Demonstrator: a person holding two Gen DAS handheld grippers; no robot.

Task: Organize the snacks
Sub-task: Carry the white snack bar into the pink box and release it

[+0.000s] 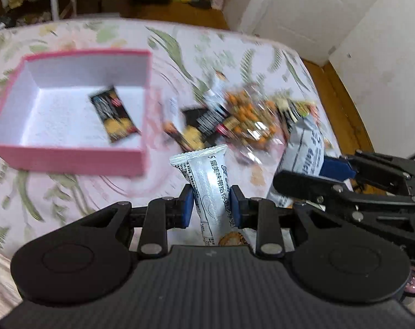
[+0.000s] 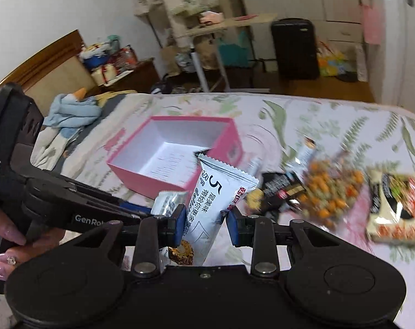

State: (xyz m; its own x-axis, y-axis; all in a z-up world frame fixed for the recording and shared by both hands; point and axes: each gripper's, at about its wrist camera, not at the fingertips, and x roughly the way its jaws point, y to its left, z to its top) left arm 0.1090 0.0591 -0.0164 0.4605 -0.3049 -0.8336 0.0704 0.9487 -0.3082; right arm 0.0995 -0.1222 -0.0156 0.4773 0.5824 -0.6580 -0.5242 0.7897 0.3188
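Carrying step: left tongs [image 1: 213,205] clamped on one silver wafer bar [image 1: 207,186], right tongs [image 2: 204,223] clamped on another silver bar [image 2: 215,200], above the bed [image 1: 70,192]. Next: move both over pink box [image 1: 70,161], release.

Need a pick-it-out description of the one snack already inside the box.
On the floral bedspread sits an open pink box with a white inside. The one packet lying on its floor is dark, with an orange-yellow picture at one end. It lies alone in the box, while the other loose snacks are heaped on the bedspread beside it.
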